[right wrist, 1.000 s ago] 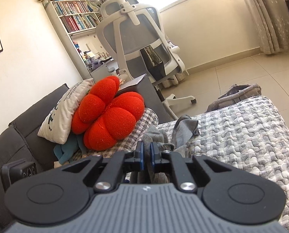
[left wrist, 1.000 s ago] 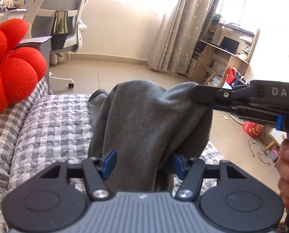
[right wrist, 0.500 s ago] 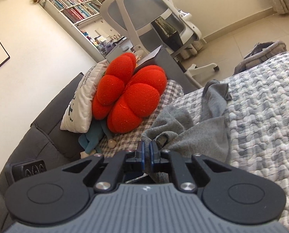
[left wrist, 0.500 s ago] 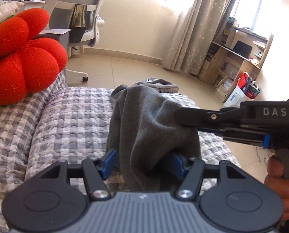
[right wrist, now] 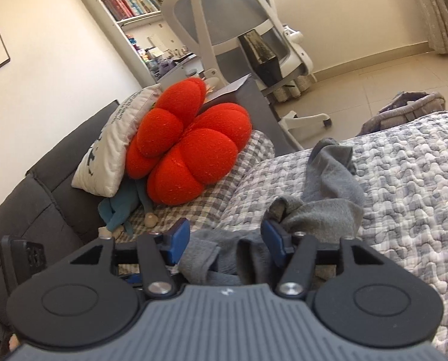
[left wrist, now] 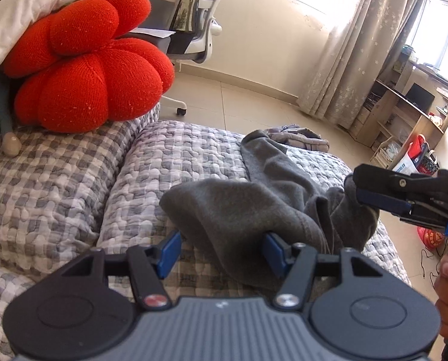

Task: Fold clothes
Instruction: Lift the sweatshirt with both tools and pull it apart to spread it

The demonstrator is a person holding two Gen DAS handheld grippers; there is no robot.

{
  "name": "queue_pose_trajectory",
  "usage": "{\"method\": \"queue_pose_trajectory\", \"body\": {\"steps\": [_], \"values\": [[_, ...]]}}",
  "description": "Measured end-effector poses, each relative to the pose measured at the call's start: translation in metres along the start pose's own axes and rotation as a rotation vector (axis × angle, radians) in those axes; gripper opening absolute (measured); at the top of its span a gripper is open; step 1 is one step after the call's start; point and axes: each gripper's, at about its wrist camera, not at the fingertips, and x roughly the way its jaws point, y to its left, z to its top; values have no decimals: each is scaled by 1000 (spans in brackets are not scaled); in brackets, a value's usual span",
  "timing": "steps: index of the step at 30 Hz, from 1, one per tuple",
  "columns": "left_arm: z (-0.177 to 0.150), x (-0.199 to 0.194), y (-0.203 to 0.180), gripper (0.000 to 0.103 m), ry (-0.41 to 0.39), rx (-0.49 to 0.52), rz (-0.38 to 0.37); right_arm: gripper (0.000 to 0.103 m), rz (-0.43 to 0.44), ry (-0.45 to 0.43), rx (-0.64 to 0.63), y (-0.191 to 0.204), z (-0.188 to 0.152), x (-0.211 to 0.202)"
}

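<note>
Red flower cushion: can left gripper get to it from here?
Probably yes. The red flower cushion sits up-left of the left gripper with only bare checked sofa cover between, but grey garment lies between its open jaws and might drag along.

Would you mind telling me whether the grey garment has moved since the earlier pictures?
Yes. The grey garment has come down: earlier it hung high, covering the floor beyond the quilted cover; now it lies slumped on that cover, well below the curtain.

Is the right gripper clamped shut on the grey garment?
No, the right gripper stands open, its blue pads apart, with the grey garment lying loose between them.
</note>
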Motion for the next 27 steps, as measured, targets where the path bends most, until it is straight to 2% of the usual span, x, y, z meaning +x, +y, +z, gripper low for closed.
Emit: {"method": "queue_pose_trajectory", "body": {"steps": [6,9,15,21,25,27], "values": [[6,-5,-1,61,-59,-28,-4,59,-219,-8,40,-30,1,4],[7,3,-3,61,-65,-38,0,59,-297,-11,41,-44,-3,8],[15,19,1,61,-81,-77,-2,59,-311,29,47,-59,-7,24],[18,33,8,61,-121,-127,46,59,-328,61,16,-63,-11,45],[16,56,11,61,-69,-132,50,59,-336,110,-8,-65,-17,63],[13,68,12,61,-44,-134,55,49,-353,122,-31,-66,-21,72]]}}
